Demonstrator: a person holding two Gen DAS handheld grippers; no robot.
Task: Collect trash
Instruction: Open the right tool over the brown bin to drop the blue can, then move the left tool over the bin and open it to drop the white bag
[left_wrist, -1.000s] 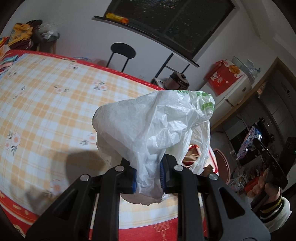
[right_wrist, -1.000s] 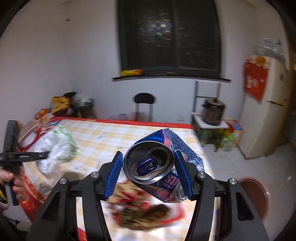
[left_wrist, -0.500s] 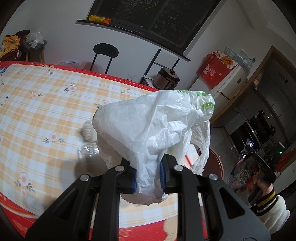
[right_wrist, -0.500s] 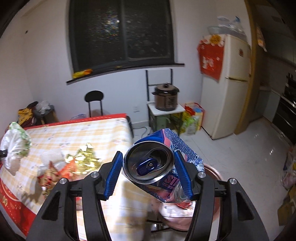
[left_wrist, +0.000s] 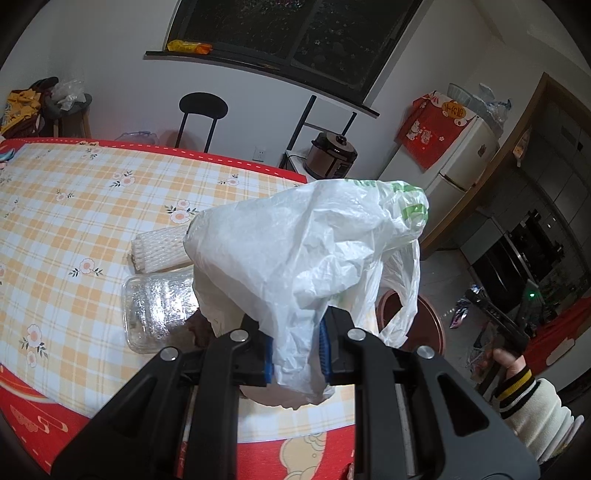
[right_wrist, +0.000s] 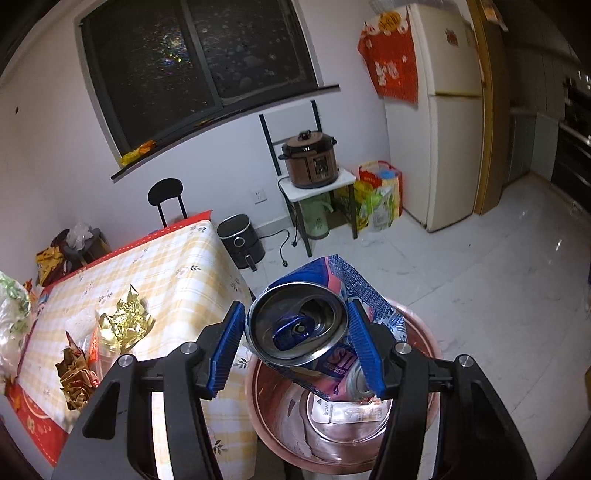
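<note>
The right gripper (right_wrist: 297, 347) holds a crushed blue and pink metal drink can (right_wrist: 306, 332) between its two blue pads, which press on the can's sides. The can's round silver top with the blue pull tab faces back toward the camera. Its long body points away and down, toward a round reddish-brown bin (right_wrist: 424, 343) on the white floor just beside the near right corner of the table. The can hangs right above the open bin, and a flat white packet (right_wrist: 347, 413) lies at the bottom inside. The left gripper (left_wrist: 295, 354) has its jaws close together, pinched on a crumpled white plastic bag with green print (left_wrist: 306, 251). The bag puffs up above the pads and hangs over the near part of the table with the orange and white checked cloth (left_wrist: 74, 221). On the cloth, just behind the bag, lie a clear plastic box (left_wrist: 159, 310) and a white foam net sleeve (left_wrist: 159, 247), side by side. In the right view, crumpled gold foil wrappers (right_wrist: 123, 321) sit on the near left part of the table.
</note>
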